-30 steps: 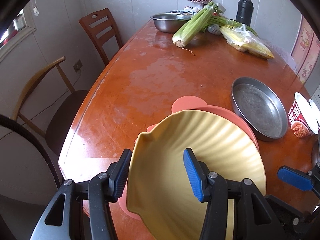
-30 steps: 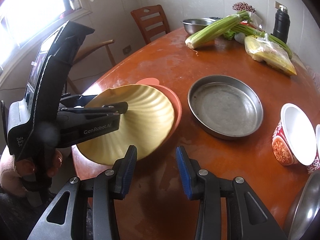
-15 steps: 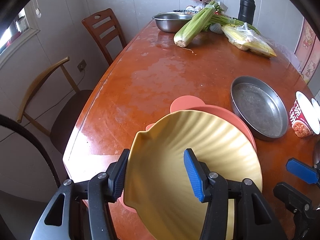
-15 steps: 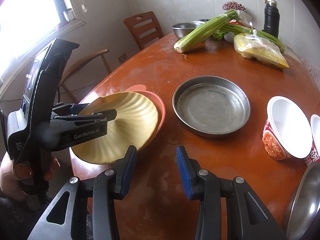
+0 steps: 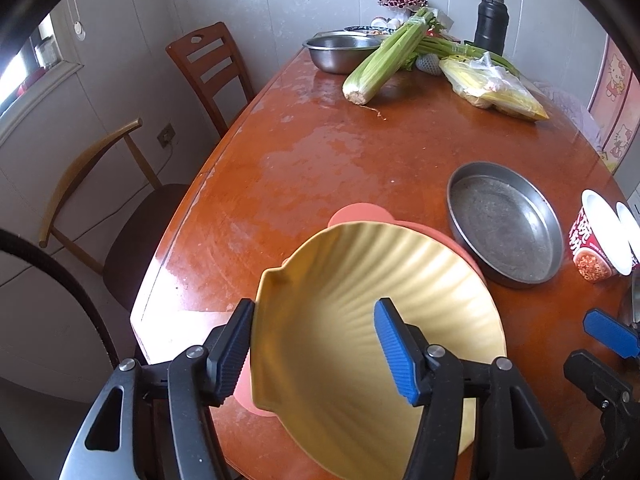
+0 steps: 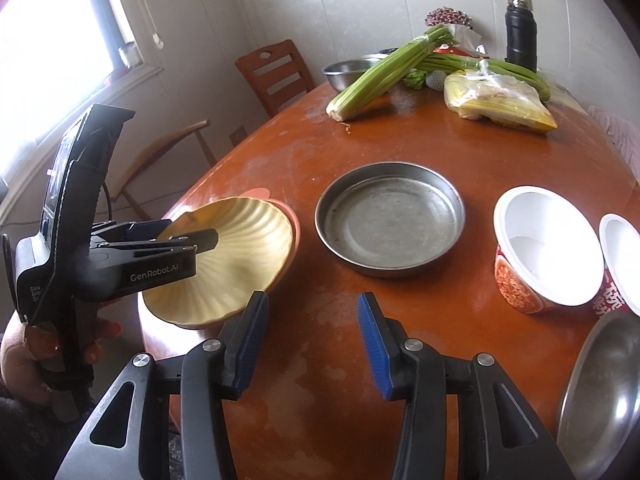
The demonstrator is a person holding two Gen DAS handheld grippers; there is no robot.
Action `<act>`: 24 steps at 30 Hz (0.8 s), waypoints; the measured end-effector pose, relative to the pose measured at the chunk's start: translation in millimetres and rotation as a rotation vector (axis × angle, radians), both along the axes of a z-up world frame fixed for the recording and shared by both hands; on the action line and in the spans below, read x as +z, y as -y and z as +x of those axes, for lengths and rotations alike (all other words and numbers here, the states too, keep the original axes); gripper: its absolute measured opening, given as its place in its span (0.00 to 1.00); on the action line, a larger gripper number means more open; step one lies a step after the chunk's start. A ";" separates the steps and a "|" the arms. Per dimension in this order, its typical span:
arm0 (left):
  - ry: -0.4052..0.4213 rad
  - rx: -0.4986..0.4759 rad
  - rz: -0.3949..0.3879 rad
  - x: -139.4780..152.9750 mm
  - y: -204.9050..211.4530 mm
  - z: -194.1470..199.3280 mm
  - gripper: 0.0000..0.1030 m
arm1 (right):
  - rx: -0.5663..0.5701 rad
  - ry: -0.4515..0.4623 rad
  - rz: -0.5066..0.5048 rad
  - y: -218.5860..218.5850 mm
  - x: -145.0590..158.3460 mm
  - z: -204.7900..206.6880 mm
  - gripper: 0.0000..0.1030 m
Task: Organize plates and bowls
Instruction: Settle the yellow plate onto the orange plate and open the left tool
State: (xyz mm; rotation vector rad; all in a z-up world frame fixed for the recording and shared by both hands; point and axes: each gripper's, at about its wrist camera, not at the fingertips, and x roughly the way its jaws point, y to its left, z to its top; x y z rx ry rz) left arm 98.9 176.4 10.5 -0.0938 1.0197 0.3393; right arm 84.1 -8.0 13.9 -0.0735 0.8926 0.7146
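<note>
yellow shell-shaped plate is seen stacked on a coral plate at the orange surface's near edge, its rim between the left gripper's just-widened, unclamped fingers. the right gripper's fingers, also just parted, hold nothing. a steel pan and noodle cups are just beside.

A ribbed yellow plate is being shown over a coral plate, centre frame, on the reddish-brown tabletop.
</note>
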 end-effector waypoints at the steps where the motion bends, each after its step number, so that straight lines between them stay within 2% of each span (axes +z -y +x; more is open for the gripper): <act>1: 0.003 -0.001 -0.002 0.9 1.1 0.1 0.60 | -0.002 0.000 0.002 1.1 0.2 -0.3 0.47; 10: -0.040 0.005 -0.024 -9.7 4.0 4.5 0.62 | -0.014 -0.005 0.009 11.2 -0.5 -1.5 0.47; 19: -0.050 -0.030 -0.058 -7.5 -0.5 0.8 0.62 | -0.027 -0.024 0.014 11.8 0.3 2.0 0.47; 24: -0.023 -0.062 -0.083 -1.5 -3.5 -4.8 0.62 | -0.061 -0.036 0.029 15.5 2.5 7.8 0.47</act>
